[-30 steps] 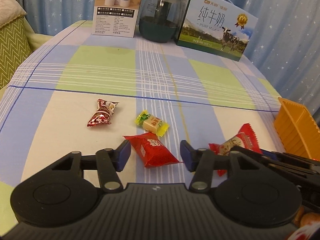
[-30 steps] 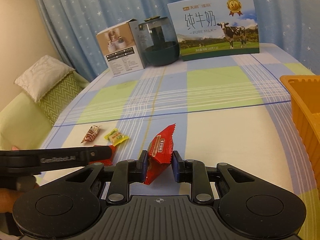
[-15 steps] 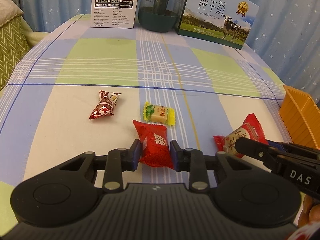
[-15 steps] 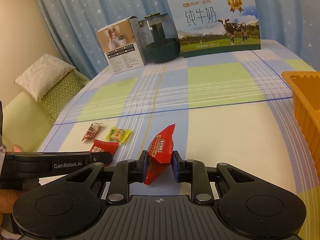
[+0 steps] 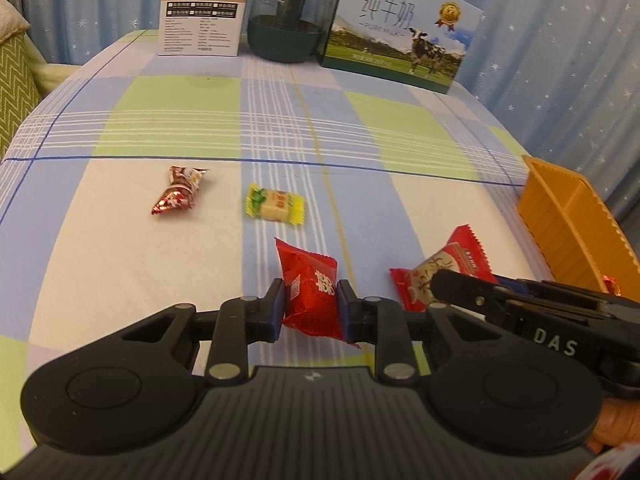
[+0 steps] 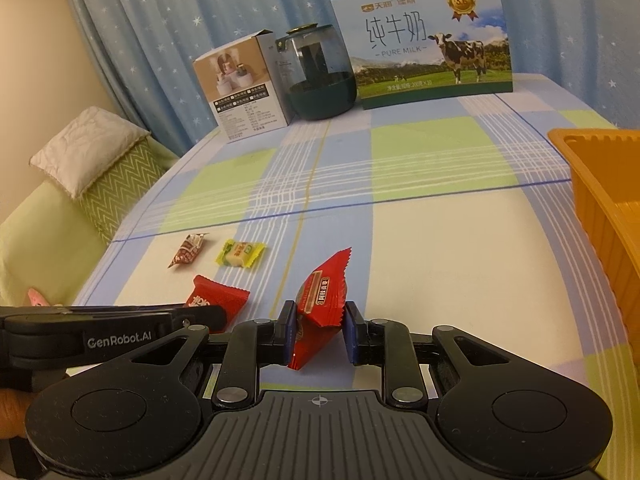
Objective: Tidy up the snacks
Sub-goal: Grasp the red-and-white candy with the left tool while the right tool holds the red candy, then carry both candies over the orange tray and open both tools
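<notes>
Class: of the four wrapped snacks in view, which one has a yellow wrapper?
The yellow candy, lying free on the tablecloth beside the twisted red-brown candy; the others are red.

both wrist views look low across one checked table [image 5: 200, 120].

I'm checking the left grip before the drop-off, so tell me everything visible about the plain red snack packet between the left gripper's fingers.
The plain red pillow-shaped foil snack packet is glossy, puffy and crinkled, with white characters printed on its front and flat sealed ends. It stands tilted, one sealed end pointing away over the checked tablecloth. The left gripper is shut on it, jaws having just closed, the blue pads pressing both flanks. Whether its lower end touches the cloth cannot be told. From the right wrist view it shows behind the left gripper's finger.
</notes>
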Tool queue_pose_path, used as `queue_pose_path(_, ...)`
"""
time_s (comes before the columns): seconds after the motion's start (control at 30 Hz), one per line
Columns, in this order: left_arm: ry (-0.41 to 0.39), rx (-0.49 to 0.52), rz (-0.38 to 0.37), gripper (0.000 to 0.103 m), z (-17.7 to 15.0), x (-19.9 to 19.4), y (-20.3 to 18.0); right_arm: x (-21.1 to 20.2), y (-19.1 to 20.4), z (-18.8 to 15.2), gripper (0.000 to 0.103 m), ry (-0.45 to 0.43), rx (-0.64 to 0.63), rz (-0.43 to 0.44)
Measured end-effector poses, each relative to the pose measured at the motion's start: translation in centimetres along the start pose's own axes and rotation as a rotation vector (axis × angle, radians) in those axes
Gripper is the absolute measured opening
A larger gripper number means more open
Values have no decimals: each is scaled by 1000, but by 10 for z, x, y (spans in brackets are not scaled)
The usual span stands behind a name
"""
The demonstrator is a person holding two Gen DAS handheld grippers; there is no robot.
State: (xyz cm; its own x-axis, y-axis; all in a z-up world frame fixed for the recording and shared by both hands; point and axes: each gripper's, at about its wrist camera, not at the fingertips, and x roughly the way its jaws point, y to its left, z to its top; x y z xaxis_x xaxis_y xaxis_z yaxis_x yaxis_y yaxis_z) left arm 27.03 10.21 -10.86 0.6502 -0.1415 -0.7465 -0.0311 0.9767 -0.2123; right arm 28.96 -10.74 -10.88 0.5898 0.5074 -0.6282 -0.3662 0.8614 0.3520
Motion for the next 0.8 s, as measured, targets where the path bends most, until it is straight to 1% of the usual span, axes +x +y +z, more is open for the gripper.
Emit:
queue_pose_path(0.27, -16, 20, -9, 24, -10, -18, -11, -25, -1, -10, 24, -15, 14, -14)
queue_pose_path(0.4, -31, 10, -5, 24, -15, -30, -17, -46, -6, -18, 24, -29, 27, -33)
queue_pose_path(0.57, -42, -11, -20, 24, -28, -48, -31, -73, -12, -30, 24, -39, 52, -54)
queue_pose_path(0.67, -43, -35, -27, 24, -37, -60, -38, -90, -11, -38, 24, -47, 44, -68)
queue_pose_path(0.73, -43, -32, -28, 24, -44, -68, -46, -101, -11, -42, 24, -49, 43, -71)
queue_pose_path(0.8, -39, -42, -42, 24, -50, -76, -52, -110, -9, -46, 24, -52, 43, -73)
